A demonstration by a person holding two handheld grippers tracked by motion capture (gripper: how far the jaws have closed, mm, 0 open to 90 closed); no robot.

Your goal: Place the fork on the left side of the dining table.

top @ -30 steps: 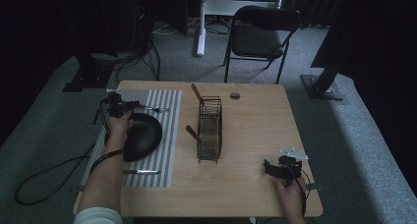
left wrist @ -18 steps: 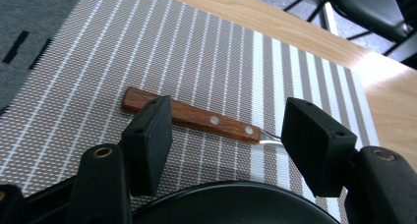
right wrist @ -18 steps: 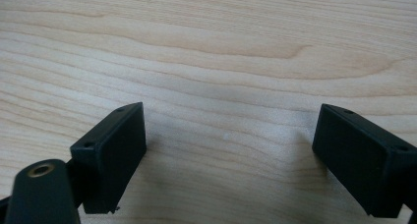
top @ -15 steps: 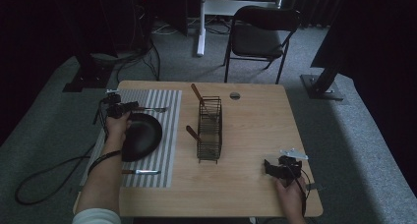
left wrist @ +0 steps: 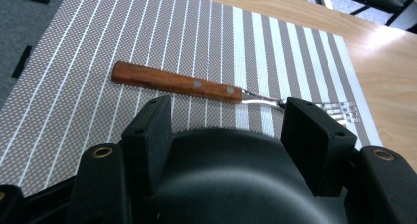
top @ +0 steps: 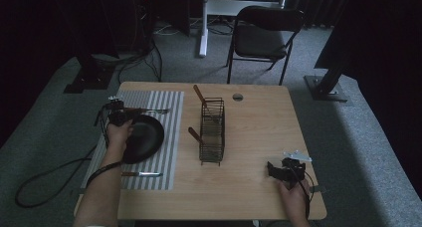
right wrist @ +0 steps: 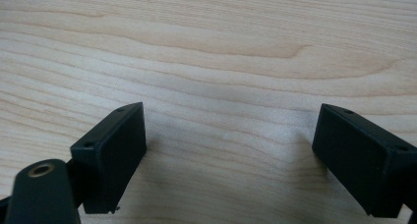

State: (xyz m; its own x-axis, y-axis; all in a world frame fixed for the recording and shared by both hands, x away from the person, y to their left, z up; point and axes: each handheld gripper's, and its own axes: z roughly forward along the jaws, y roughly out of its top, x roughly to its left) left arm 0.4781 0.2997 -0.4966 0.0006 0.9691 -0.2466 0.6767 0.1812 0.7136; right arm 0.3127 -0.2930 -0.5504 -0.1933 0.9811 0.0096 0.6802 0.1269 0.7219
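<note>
- My left tongs (top: 119, 118) sit at the far left edge of the black plate (top: 144, 137), which lies on the striped placemat (top: 164, 137) on the left part of the table (top: 249, 187).
- In the left gripper view the two jaws of the left tongs (left wrist: 236, 130) stand partly apart, one on each side of the plate's dark rounded rim (left wrist: 231, 170); the rim fills the gap between them. I cannot tell whether the pads press on it or only straddle it.
- Just beyond the plate, on the placemat's far part, lies a fork with a wooden handle (left wrist: 177, 83); its tines point toward the mat's right edge as that view shows it. The fork is close to the jaw tips but apart from them.
- A knife with a wooden handle (top: 142, 174) lies on the near part of the placemat, on my side of the plate and not touching it.
- A black wire rack (top: 212, 131) stands near the middle of the table, right of the placemat, with two wooden-handled utensils leaning out of it.
- My right tongs (top: 278, 170) rest at the near right part of the table, well apart from the rack and the plate.
- In the right gripper view the right tongs (right wrist: 231, 150) are wide open over bare wood, nothing between the jaws.
</note>
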